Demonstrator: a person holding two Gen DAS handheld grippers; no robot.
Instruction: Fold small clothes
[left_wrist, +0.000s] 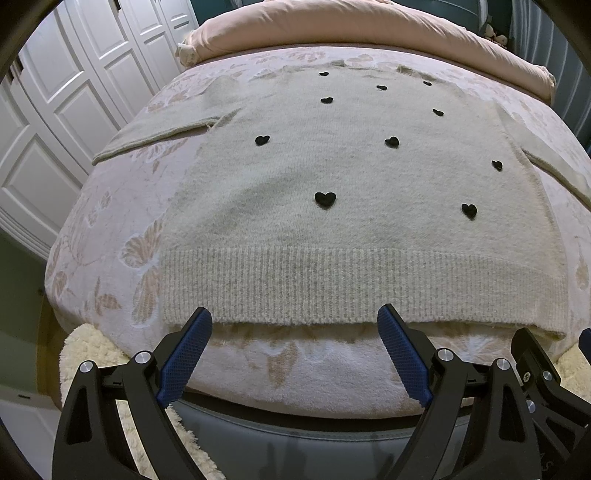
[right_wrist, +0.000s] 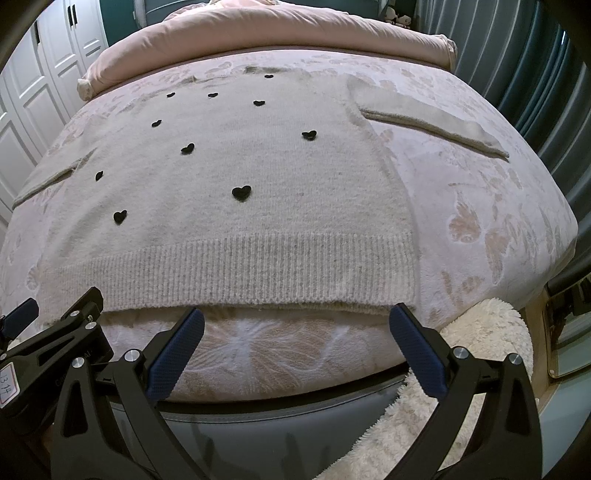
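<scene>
Flat lies one sweater (left_wrist: 332, 229) bearing ten black hearts (left_wrist: 325, 198).

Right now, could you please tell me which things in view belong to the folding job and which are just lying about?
For the job:
- sweater, spread flat
- left gripper, open
- right gripper, open
- patterned blanket under the sweater

Lying about:
- pink duvet
- fluffy rug
- white wardrobe doors
</scene>
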